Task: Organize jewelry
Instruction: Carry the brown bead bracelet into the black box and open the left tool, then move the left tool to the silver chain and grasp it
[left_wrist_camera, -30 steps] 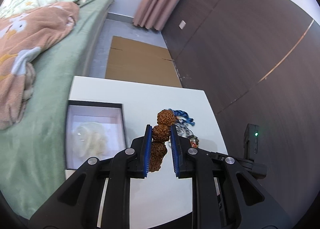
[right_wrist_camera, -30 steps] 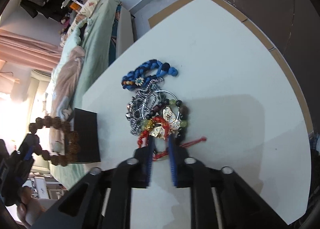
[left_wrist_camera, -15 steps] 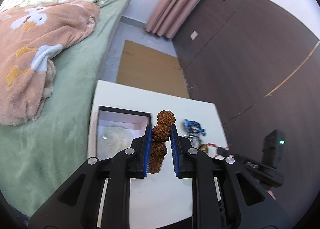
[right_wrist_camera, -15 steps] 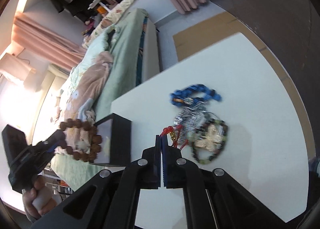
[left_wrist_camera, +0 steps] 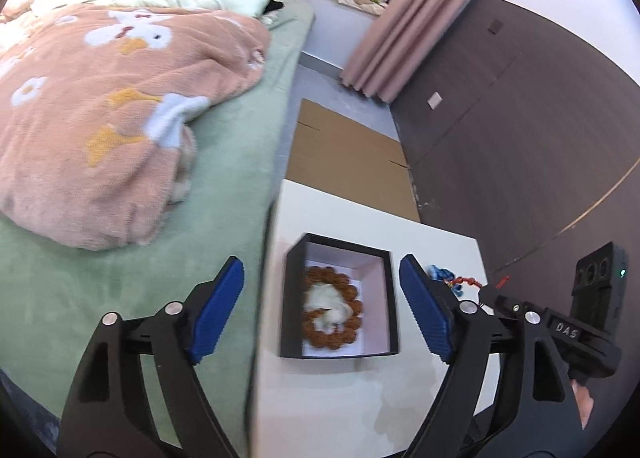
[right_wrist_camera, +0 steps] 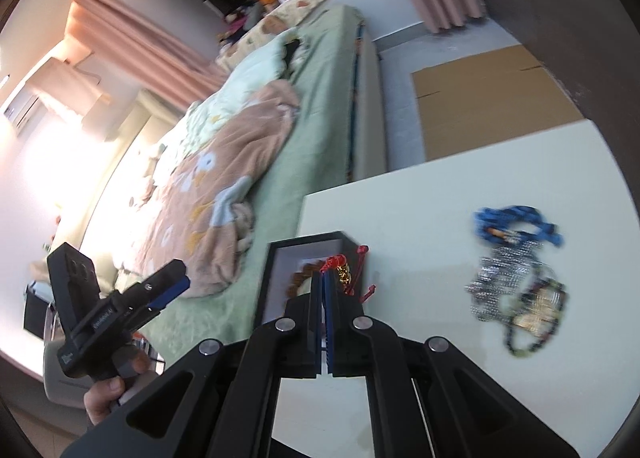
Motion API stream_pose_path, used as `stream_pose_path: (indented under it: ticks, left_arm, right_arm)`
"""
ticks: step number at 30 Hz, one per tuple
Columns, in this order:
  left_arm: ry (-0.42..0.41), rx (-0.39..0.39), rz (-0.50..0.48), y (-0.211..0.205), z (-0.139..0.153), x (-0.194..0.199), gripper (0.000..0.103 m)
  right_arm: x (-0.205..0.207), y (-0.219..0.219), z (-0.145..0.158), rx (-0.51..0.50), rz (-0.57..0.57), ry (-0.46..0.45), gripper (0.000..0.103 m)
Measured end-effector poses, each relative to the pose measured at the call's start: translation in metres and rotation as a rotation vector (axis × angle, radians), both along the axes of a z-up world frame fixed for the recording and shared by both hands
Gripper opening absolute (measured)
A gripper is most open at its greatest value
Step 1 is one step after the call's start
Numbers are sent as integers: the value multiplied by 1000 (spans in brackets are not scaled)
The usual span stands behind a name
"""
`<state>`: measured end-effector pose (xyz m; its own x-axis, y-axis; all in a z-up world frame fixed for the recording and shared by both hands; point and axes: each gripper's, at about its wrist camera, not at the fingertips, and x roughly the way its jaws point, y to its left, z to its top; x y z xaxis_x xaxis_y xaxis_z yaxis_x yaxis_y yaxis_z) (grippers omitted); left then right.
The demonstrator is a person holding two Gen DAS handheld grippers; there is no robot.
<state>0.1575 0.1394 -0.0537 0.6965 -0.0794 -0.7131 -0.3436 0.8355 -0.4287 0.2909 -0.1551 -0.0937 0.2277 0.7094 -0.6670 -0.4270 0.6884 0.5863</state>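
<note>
My left gripper (left_wrist_camera: 321, 262) hangs over the black box (left_wrist_camera: 294, 298), its jaws opening wide with nothing between them. The brown bead bracelet (left_wrist_camera: 354, 290) lies inside the box, ringed around a white lump (left_wrist_camera: 328, 304). My right gripper (right_wrist_camera: 325, 276) is shut on a red cord bracelet (right_wrist_camera: 340, 264) with a gold charm, lifted beside the box's right wall (right_wrist_camera: 352, 254). The left wrist view shows the same red bracelet (left_wrist_camera: 466, 281) at the right gripper's tip. The remaining jewelry pile (right_wrist_camera: 516, 290) lies on the white table (right_wrist_camera: 420, 226), with a blue bracelet (right_wrist_camera: 516, 222) on top.
A green bed (left_wrist_camera: 120, 298) with a pink blanket (left_wrist_camera: 100, 130) borders the table's left edge. Flat cardboard (left_wrist_camera: 348, 154) covers the floor beyond the table. A dark panelled wall (left_wrist_camera: 520, 138) runs along the right. A hand (right_wrist_camera: 108, 394) grips the left gripper's handle.
The left gripper moved over the box, opened and let the brown bead bracelet fall into it. The right gripper shut on the red cord bracelet and lifted it from the pile toward the box.
</note>
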Motion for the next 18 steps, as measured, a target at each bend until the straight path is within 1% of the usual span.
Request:
stream_pose_path:
  ticks: [2, 4, 7, 8, 9, 10, 11, 12, 15, 17, 18]
  left_arm:
    - [4, -1, 19, 8, -1, -6, 87]
    - [9, 0, 41, 16, -2, -12, 88]
    - [16, -6, 60, 26, -4, -18, 89]
    - [18, -10, 66, 29, -4, -19, 89]
    - [19, -11, 70, 31, -5, -20, 89]
    - [20, -8, 71, 32, -5, -21, 89]
    - [21, -4, 70, 32, -5, -22, 89]
    - [21, 1, 70, 32, -5, -23, 89]
    - [26, 1, 70, 32, -6, -24, 89]
    - [30, -6, 66, 30, -8, -23, 89]
    - [32, -5, 61, 28, -9, -22, 89]
  right_arm:
    - [-3, 14, 2, 7, 26, 6, 2]
    - [-5, 30, 3, 21, 56, 15, 2]
    - [-6, 43, 3, 31, 78, 20, 7]
    - [-5, 51, 0, 13, 90, 43, 16]
    - [-4, 55, -3, -10, 93, 60, 28]
    - [-4, 56, -3, -21, 88, 59, 54]
    - [-5, 53, -1, -20, 68, 36, 62]
    - [-6, 49, 1, -21, 47, 13, 62]
    - [-3, 34, -1, -25, 15, 30, 62]
    - [-3, 22, -1, -62, -17, 14, 62]
    - [-2, 14, -2, -65, -27, 15, 62]
